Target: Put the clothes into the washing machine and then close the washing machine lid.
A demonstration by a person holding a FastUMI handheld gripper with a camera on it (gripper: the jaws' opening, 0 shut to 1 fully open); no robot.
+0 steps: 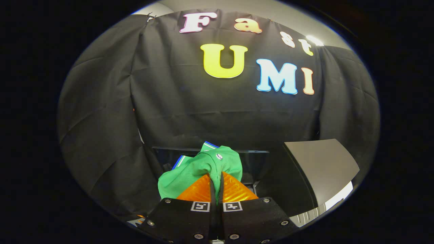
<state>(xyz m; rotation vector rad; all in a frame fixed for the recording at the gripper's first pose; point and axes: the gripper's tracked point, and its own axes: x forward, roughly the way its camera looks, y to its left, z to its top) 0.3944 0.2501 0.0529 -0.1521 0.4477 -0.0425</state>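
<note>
A green garment (200, 166) with a white button and blue-and-white trim bunches up around my fingertips. My gripper (216, 179) is shut on it, a fold of the cloth pinched between both fingers, and the garment hangs lifted in the air. Beyond it is the dark open top of the washing machine (257, 162), its glossy lid standing upright behind the cloth. The drum's inside is hidden by the garment and my fingers.
A grey slanted panel (322, 166) of the machine rises to the right of the fingers. The booth's black cloth wall (190, 101) hangs close behind and drapes down on the left.
</note>
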